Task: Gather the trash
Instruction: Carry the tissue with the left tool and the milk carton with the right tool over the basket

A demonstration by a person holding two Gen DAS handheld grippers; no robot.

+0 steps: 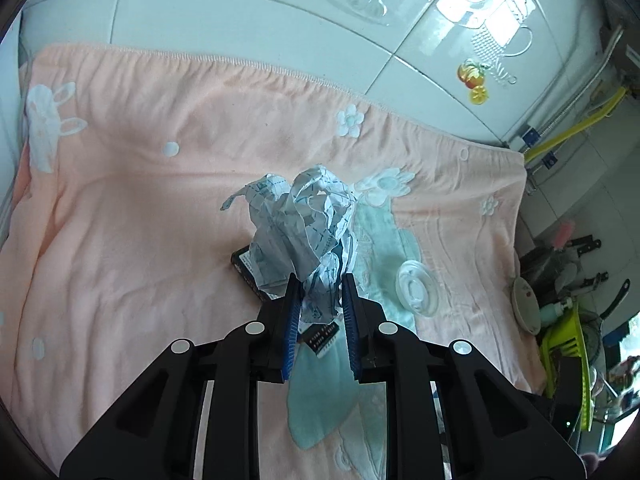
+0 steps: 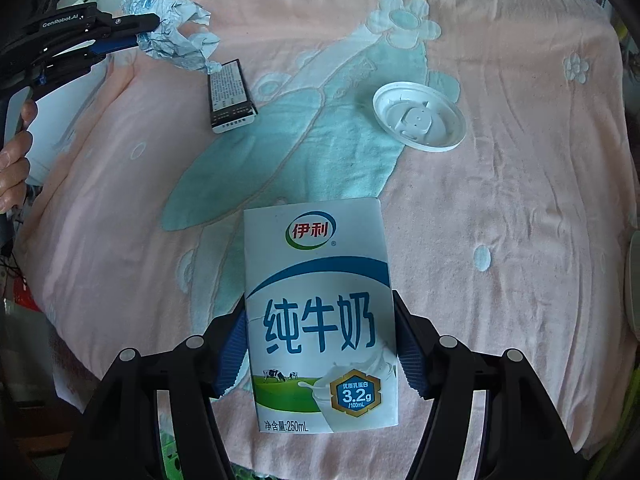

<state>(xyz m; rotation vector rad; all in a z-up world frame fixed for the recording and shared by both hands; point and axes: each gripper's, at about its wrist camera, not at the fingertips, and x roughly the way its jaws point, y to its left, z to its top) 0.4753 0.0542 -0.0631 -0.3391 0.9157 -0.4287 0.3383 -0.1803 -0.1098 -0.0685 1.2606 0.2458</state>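
A pink blanket [image 1: 160, 208] with white flowers, a bunny and a big green shape covers the bench. Behind it is a wall of white tiles [image 1: 256, 20] with fruit stickers [image 1: 474, 80]. Bright light shines on the tiles. A yellow pipe [image 1: 576, 130] runs along the wall, and pans [image 1: 604, 312] sit at the right.

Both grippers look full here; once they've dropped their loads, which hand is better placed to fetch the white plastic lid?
Probably right. The white plastic lid lies on the towel just beyond the right gripper, which holds the milk carton. The left gripper, clamping crumpled paper, sits farther over by the small black box.
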